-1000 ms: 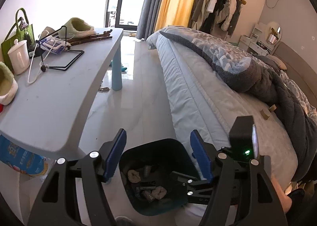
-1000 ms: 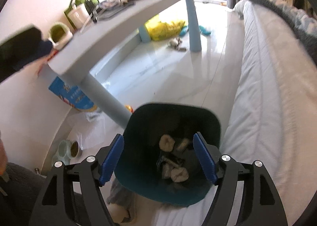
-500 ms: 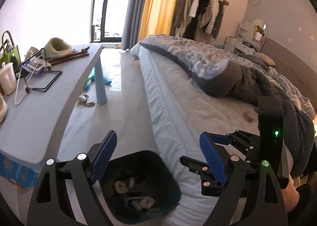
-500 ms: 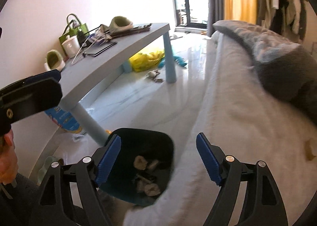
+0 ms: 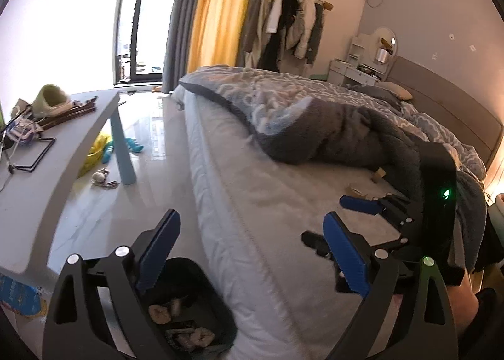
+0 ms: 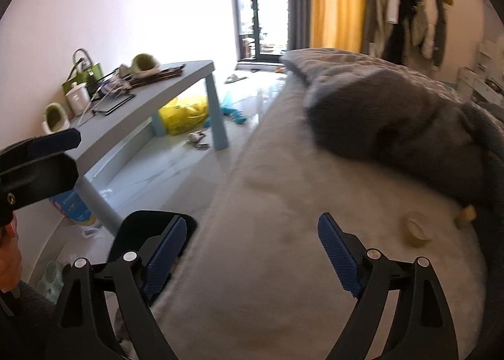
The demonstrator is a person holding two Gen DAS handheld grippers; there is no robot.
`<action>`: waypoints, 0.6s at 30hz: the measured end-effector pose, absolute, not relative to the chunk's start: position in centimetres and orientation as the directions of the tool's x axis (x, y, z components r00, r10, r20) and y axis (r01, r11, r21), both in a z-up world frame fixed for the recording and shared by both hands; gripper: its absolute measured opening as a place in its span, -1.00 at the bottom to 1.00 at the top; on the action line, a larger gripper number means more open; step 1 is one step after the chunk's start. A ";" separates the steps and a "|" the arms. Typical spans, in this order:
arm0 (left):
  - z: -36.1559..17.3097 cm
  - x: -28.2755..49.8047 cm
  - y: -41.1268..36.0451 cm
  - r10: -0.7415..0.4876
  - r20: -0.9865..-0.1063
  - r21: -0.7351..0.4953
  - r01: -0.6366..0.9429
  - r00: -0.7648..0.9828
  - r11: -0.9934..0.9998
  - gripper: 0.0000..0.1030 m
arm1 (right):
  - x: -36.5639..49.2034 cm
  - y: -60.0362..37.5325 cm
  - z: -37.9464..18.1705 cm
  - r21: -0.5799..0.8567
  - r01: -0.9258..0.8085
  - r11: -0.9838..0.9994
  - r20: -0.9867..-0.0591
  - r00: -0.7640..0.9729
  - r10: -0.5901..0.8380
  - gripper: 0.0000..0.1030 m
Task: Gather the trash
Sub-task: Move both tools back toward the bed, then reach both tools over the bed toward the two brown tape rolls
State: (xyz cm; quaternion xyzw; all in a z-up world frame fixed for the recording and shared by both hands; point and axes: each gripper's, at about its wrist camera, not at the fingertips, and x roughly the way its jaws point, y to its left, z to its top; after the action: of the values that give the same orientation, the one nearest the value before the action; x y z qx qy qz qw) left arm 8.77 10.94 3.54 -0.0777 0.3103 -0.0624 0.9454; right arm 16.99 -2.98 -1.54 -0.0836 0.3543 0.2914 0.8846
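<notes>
A dark teal bin (image 5: 217,300) with several crumpled scraps inside stands on the floor against the bed, at the lower left of the left wrist view. My left gripper (image 5: 252,251) hangs over the mattress edge, jaws opening, nothing between them. My right gripper (image 6: 252,254) is over the bed sheet, jaws also opening and empty; the bin (image 6: 138,227) lies behind its left finger. A round tan scrap (image 6: 414,232) and a smaller piece (image 6: 466,213) lie on the sheet beside the quilt. The left wrist view shows them as scraps (image 5: 357,191) beyond the right gripper's pads (image 5: 362,205).
A grey low table (image 6: 176,89) with a mug, bag, slippers and cables stands left of the bed. A yellow bag (image 6: 186,114) and small floor items lie under it. A grey quilt (image 5: 330,126) covers the far bed. A blue package (image 6: 72,205) leans by the table leg.
Both grippers rose from over the bin and swung right over the bed. Their jaws spread wider. The bin slid to the lower left of both views.
</notes>
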 end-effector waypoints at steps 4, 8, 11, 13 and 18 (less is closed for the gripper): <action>3.3 10.1 8.3 -0.199 -0.579 -0.180 0.114 0.791 0.977 0.82 | 17.9 -6.0 -1.2 0.053 -0.537 0.842 -0.669 0.607 0.429 0.68; 3.1 10.8 6.5 -0.225 -0.579 -0.184 0.144 0.784 0.972 0.82 | 18.9 -8.5 -0.9 0.040 -0.507 0.861 -0.663 0.632 0.402 0.68; 2.8 11.7 5.1 -0.240 -0.579 -0.177 0.167 0.779 0.970 0.82 | 19.9 -10.3 -0.8 0.022 -0.482 0.876 -0.666 0.646 0.373 0.68; 2.6 12.4 4.4 -0.253 -0.583 -0.183 0.179 0.772 0.967 0.82 | 20.3 -11.2 -0.9 0.006 -0.474 0.880 -0.666 0.655 0.357 0.68; 2.5 13.6 2.8 -0.285 -0.583 -0.191 0.213 0.761 0.958 0.82 | 22.0 -13.8 -0.9 -0.030 -0.449 0.893 -0.672 0.671 0.315 0.68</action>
State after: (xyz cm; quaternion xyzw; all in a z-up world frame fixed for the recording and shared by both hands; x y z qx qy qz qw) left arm 13.58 2.76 2.50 -0.0569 0.3191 -0.1328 0.9367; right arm 22.01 -13.75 -0.91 -0.0970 0.3471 0.2102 0.9088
